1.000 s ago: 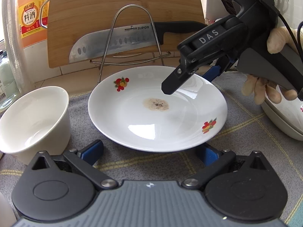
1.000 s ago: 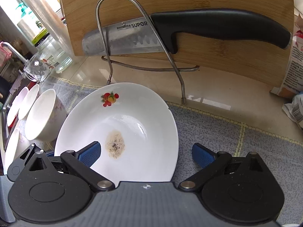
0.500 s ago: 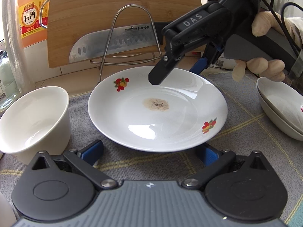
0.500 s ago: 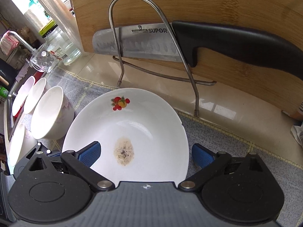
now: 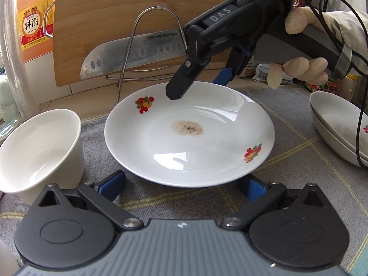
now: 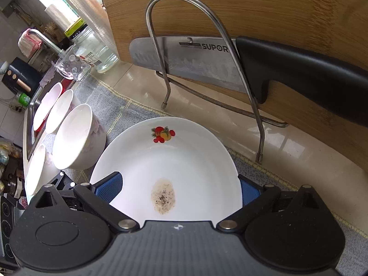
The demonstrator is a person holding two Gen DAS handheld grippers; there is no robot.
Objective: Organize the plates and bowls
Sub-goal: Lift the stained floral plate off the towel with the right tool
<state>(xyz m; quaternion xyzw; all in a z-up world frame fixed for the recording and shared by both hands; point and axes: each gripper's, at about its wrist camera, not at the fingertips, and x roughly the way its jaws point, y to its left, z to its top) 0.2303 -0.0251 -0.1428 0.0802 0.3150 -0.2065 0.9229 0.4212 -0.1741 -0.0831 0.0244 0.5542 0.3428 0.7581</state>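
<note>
White plate (image 5: 188, 142) w/ fruit prints and a brown speckled stain at its centre sits on a grey cloth (image 5: 287, 138) on the desk, near the desk's back edge, just in front of a wire rack (image 5: 128, 53). The rack stands beside a bamboo board (image 5: 119, 11) w/ a SUPOR knife (image 5: 138, 53) lying across it. Left gripper (image 5: 184, 185): jaws apart, one blue pad either side of the plate's near rim, low by the cloth; contact can't be told. Right gripper (image 6: 178, 187): jaws apart, straddling the plate's far rim from above, one pad over the plate, the other outside the rim; touching or not, can't tell. White bowl (image 5: 39, 147) stands just left of the plate. Two stacked plates (image 5: 333, 126) lie toward the desk's right edge. More bowls (image 6: 50, 112) in a row toward the left edge. Orange bottle (image 5: 34, 23) at back left.
</note>
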